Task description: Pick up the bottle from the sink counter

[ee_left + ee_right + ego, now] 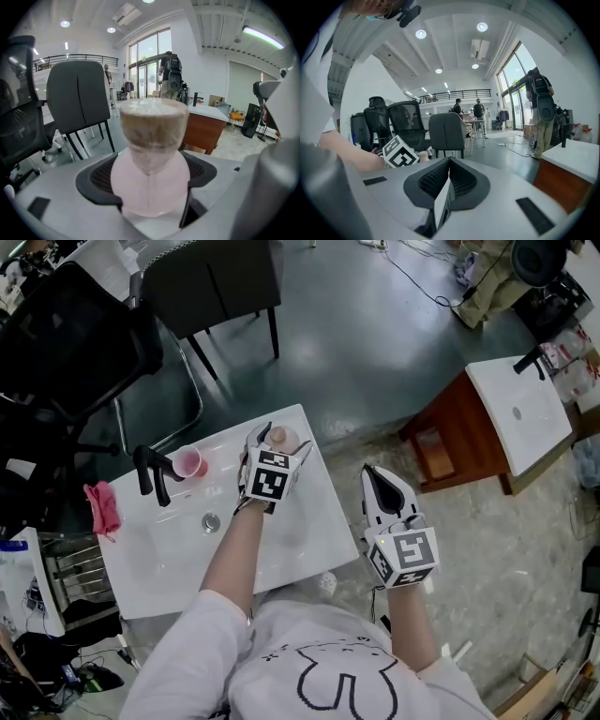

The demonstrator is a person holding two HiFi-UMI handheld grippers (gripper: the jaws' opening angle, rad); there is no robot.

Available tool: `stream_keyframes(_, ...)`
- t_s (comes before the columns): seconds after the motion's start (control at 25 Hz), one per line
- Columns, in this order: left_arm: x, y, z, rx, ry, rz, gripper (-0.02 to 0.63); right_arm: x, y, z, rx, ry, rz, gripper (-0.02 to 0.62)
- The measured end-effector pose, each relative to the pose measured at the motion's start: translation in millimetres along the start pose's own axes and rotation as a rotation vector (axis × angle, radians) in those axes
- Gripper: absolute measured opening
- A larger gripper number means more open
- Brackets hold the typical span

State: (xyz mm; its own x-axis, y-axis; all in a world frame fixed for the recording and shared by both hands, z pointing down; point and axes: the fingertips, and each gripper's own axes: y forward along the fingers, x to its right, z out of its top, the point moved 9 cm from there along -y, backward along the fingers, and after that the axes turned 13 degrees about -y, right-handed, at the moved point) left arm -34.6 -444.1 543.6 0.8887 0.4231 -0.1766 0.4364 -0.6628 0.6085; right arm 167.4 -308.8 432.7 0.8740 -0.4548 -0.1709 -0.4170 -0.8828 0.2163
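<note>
A pale pink bottle [151, 178] with a brownish cap [153, 123] fills the left gripper view, clamped between the two black pads. In the head view the same bottle [281, 438] sits near the far edge of the white sink counter [302, 538], with my left gripper [274, 448] shut on it. My right gripper [379, 486] hangs off the counter's right side over the floor, jaws pressed together on nothing. Its own view shows the shut right gripper [446, 180] and the left gripper's marker cube [399, 154] beyond.
A black faucet [153, 474], a pink cup [190, 463] and a drain [212, 521] are on the counter's left part. A pink cloth [103, 508] hangs at its left edge. Chairs [214, 282] stand behind; a second sink cabinet [495, 423] is at right.
</note>
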Motion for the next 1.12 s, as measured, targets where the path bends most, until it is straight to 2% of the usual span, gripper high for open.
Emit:
stream_keyframes(0.32, 9.5, -43.7, 8.8, 0.094, -0.012, 0.016, 0.408, -13.8, -29.2, 14.7, 0.045, -0.034, 0.011, 0.025)
stream_keyframes(1.12, 76.0, -164.4, 11.0, 0.289, 0.023, 0.078, 0.408, -24.0, -114.2, 25.1, 0.144, -0.077, 0.065, 0.025)
